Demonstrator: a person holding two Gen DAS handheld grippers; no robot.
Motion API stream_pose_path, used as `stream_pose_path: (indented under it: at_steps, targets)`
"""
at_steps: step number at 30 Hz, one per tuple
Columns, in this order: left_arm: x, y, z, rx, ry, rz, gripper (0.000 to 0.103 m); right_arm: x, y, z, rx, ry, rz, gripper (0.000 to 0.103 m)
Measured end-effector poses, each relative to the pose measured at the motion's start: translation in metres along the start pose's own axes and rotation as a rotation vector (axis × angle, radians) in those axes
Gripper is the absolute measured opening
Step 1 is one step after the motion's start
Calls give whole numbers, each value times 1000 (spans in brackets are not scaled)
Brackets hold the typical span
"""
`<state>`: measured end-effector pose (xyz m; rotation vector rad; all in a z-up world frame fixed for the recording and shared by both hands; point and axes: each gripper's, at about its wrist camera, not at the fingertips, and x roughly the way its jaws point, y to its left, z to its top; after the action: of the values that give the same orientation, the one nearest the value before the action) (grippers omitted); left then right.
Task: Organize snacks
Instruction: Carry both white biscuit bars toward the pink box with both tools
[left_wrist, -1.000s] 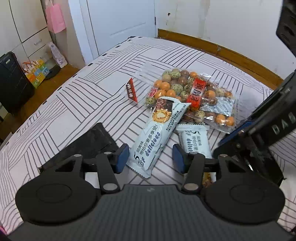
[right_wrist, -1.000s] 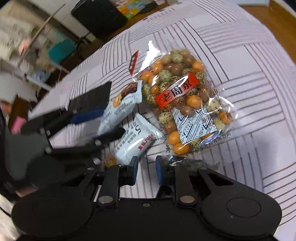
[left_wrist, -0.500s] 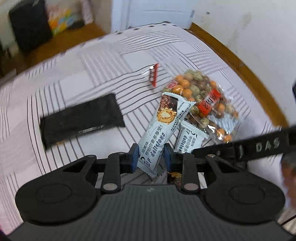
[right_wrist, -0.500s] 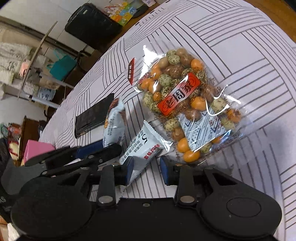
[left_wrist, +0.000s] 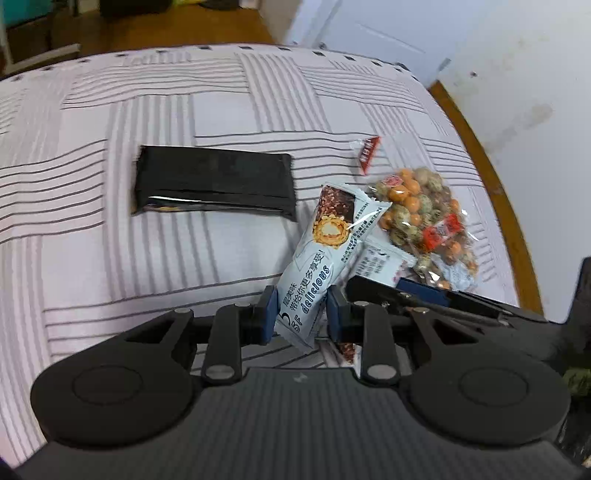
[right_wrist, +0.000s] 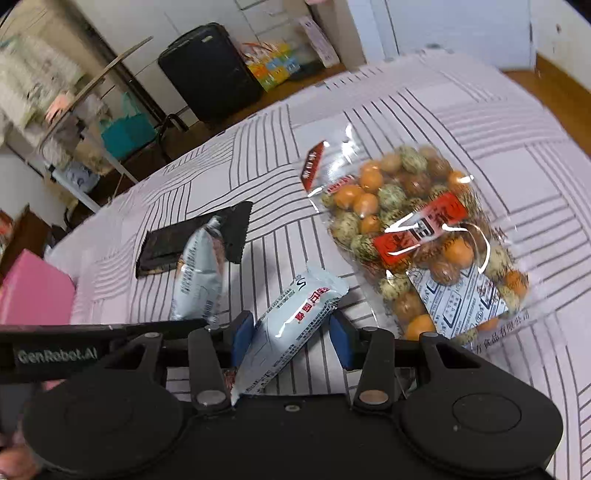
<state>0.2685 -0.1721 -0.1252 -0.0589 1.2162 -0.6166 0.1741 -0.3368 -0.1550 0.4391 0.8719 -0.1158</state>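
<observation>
The bed (left_wrist: 155, 254) carries a white cover with grey line blocks. Lying directly on it: 1 flat black packet (left_wrist: 214, 184), 1 clear bag of coated nuts (right_wrist: 424, 236) and 1 pale snack bar wrapper (right_wrist: 291, 325) just beside the bag.

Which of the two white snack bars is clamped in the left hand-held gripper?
The longer bar printed "delicious", with the chocolate picture; the shorter bar sits between the right one's fingers.

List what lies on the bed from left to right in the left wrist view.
Black packet → pale blue snack bar clamped in the left gripper → clear bag of coated nuts, with the right gripper reaching in below it.
</observation>
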Motion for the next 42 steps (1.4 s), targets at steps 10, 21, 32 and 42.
stream_pose_path:
  at_steps: [10,21,32,42]
  targets:
    - [-26,5,-33,-80,-67,44,27,-21,12,2,-92,13,19,37]
    - [-46,6,-79,-161,-31,17,27,-37,26,-20,-131,144,52,36]
    - [-76,6,-117,-160,-1,78,27,-82,43,-46,-213,143,87,36]
    - [-124,19,-146,-176,33,93,27,-129,83,-79,-345,91,131,36]
